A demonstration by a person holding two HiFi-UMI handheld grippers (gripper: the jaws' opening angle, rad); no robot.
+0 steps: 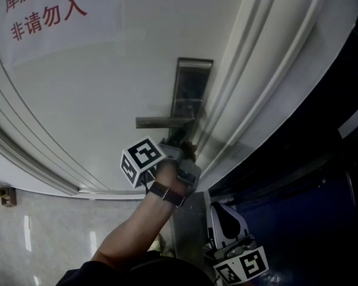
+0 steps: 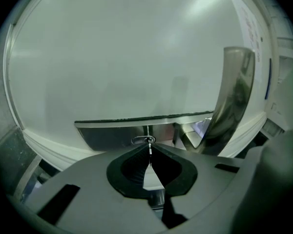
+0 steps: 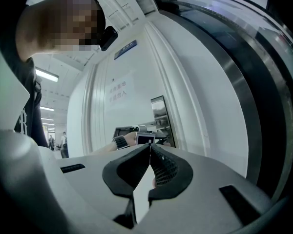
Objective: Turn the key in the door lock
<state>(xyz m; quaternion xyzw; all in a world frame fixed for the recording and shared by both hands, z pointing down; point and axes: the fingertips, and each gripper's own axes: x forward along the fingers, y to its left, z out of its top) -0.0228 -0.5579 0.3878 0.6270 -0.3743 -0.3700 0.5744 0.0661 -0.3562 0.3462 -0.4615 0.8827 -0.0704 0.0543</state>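
Observation:
A white door (image 1: 107, 82) carries a steel lock plate (image 1: 191, 88) with a lever handle (image 1: 164, 122). My left gripper (image 1: 188, 151) is pressed against the plate just below the handle, its marker cube (image 1: 142, 159) facing me. In the left gripper view its jaws are shut on the thin key (image 2: 150, 148), whose small ring (image 2: 143, 140) shows at the plate (image 2: 112, 133); the handle (image 2: 234, 87) curves up on the right. My right gripper (image 1: 222, 216) hangs low beside the door frame, shut with nothing in it (image 3: 149, 146).
A paper sign with red characters (image 1: 42, 11) is stuck high on the door. The moulded door frame (image 1: 268, 82) runs diagonally on the right, with a dark blue wall (image 1: 322, 213) beyond it. Pale tiled floor (image 1: 48, 225) lies below.

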